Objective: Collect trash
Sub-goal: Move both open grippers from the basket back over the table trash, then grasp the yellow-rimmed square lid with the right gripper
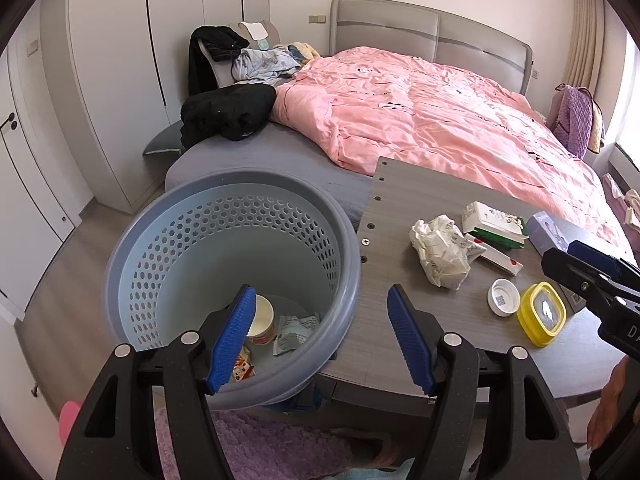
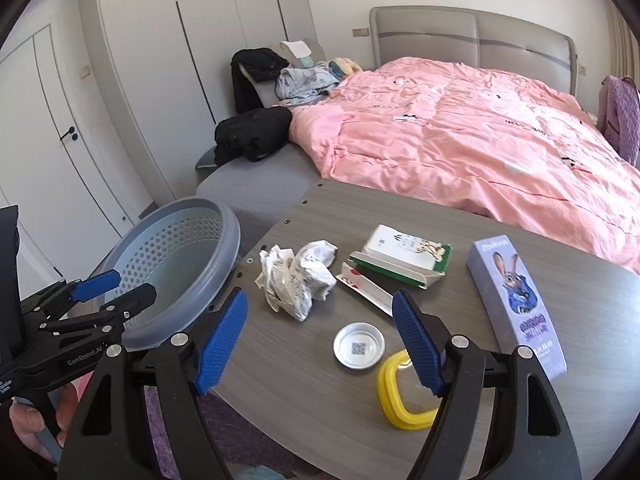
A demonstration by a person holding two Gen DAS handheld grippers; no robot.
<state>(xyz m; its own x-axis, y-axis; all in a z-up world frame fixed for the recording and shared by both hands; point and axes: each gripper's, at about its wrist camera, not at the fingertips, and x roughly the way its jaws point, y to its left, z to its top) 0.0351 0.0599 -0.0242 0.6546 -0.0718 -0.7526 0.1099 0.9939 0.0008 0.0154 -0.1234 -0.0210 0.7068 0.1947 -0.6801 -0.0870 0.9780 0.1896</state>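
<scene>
Far left we see the blue basket (image 1: 224,248) pressed against the table (image 1: 440,320) edge, its rim touching it; inside at the bottom sit a paper cup (image 1: 262,322), a crumpled wrapper (image 1: 296,330) and a snack packet (image 1: 244,364). Our left gripper (image 1: 322,338) hangs over the basket rim and table edge, fingers released, nothing between them. Next on the table, crumpled paper (image 2: 298,276) near the basket side, then a red-white packet (image 2: 366,286) touching it, then a green-white box (image 2: 404,256) just behind. Nearer us a white cap (image 2: 359,346) lies upside down, a yellow lid (image 2: 400,392) just beside it. Our right gripper (image 2: 320,344) hovers above the cap and lid, fingers spread wide, gripping nothing. Further right, a purple box (image 2: 520,300) with a rabbit print lies flat on the table. Behind everything, a bed with a pink duvet (image 2: 480,136) and black clothes (image 2: 252,132) at its left corner.
</scene>
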